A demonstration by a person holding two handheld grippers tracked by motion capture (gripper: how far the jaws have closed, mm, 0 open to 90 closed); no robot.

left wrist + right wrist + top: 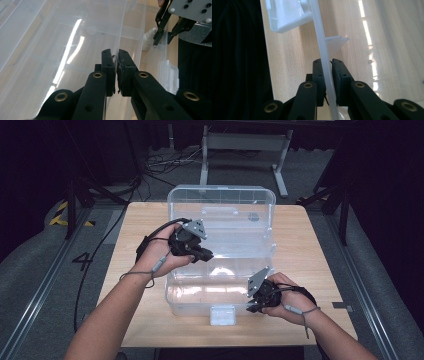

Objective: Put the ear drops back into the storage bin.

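Note:
A clear plastic box (200,301) stands on the wooden table (135,320) with its lid (220,192) raised at the back. My left gripper (209,256) reaches in from the box's left side. In the left gripper view this gripper (116,56) is shut on a thin clear wall (122,22); whether that is the lid's edge or an inner tray I cannot tell. My right gripper (251,309) sits at the front right corner, and in its own view it (326,62) is shut on the box's front rim (318,30). The right gripper (163,41) also shows far off in the left gripper view.
A white latch (222,315) hangs on the box's front wall, close to the table's near edge; the latch (287,17) lies left of my right jaws. Black stands, cables and a grey frame (245,142) crowd the floor behind the table.

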